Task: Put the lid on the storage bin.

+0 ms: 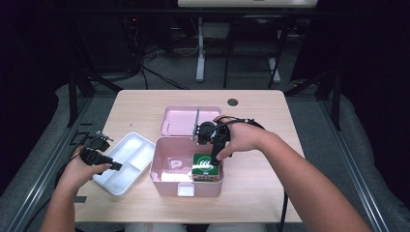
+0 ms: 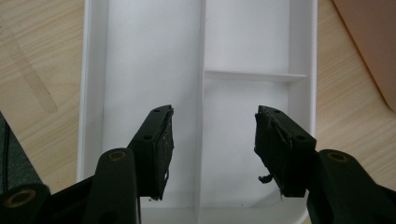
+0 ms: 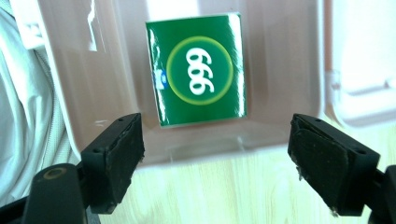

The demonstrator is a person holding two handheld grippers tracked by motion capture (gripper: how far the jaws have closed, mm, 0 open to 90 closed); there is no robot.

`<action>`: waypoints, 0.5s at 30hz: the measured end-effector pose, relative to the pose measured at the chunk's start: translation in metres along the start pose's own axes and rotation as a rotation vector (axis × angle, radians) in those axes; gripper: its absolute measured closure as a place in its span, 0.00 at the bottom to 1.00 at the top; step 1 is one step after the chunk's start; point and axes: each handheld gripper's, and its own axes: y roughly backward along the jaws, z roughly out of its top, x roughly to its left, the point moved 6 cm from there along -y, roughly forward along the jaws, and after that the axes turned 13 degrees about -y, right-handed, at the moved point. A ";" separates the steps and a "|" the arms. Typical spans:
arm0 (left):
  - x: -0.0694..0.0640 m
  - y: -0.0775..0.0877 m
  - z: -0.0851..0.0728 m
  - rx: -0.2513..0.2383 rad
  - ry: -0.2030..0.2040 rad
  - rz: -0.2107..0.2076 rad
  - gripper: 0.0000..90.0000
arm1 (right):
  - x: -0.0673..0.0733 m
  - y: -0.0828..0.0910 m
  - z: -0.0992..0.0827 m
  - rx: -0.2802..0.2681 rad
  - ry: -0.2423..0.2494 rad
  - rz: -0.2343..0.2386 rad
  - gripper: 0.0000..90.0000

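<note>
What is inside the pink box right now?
The pink box holds a green carton marked 999, lying flat in one corner. What lies under the carton is covered.

Black hand-held gripper (image 1: 213, 155) bodies, brass-ringed screws, scuffed pads (image 2: 164, 140); trailing black cables

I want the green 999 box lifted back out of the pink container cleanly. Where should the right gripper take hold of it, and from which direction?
Probably from straight above. The green 999 box lies flat, printed face up, on the floor of the pink container, near its right wall, so the walls block any sideways approach. The right gripper is open above it; lower the jaws astride two opposite side edges, picking the pair with the most room beside the wall.
</note>
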 end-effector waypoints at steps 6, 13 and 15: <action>0.000 -0.002 0.000 0.007 0.002 0.002 0.52 | -0.011 0.006 -0.019 -0.019 -0.045 -0.010 0.20; 0.000 -0.002 0.001 -0.005 0.023 0.013 0.51 | -0.024 0.002 -0.040 -0.024 -0.116 -0.018 0.20; 0.000 -0.003 0.000 -0.001 0.027 0.013 0.51 | -0.027 0.000 -0.045 -0.029 -0.137 -0.019 0.20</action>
